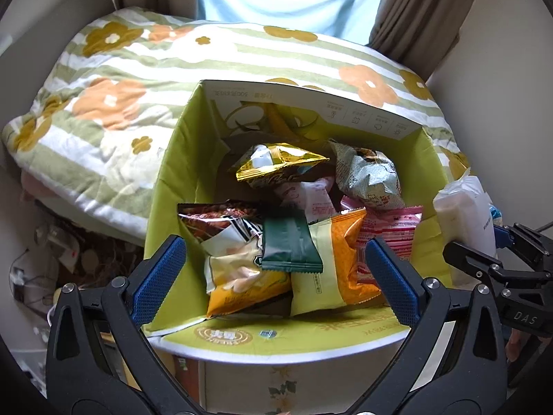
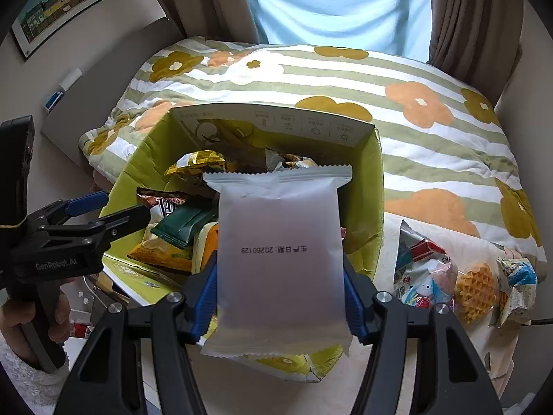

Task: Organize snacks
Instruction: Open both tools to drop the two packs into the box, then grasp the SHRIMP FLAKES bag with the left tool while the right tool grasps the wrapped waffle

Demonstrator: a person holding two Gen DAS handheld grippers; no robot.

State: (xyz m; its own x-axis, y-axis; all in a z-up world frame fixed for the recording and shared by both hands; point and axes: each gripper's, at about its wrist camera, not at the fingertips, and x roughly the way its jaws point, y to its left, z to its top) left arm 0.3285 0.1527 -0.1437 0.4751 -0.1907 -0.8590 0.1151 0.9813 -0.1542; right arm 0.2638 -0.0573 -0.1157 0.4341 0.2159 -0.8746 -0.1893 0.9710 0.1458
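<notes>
A green cardboard box (image 1: pixel 179 159) holds several snack packets: a gold one (image 1: pixel 280 162), a dark green one (image 1: pixel 290 245), an orange one (image 1: pixel 338 259). My left gripper (image 1: pixel 276 276) is open and empty, over the box's near edge. My right gripper (image 2: pixel 280 297) is shut on a white snack packet (image 2: pixel 280 256), held upright above the box's near right corner (image 2: pixel 376 180). The packet (image 1: pixel 463 221) and right gripper (image 1: pixel 497 245) show at the right of the left wrist view. The left gripper (image 2: pixel 103 214) shows at the left of the right wrist view.
The box sits against a flowered striped quilt (image 2: pixel 397 110). Loose snacks lie right of the box: a colourful packet (image 2: pixel 421 269), a waffle packet (image 2: pixel 477 290) and another packet (image 2: pixel 518 283). Clutter lies left of the box (image 1: pixel 52 252). Curtains (image 2: pixel 466 10) hang behind.
</notes>
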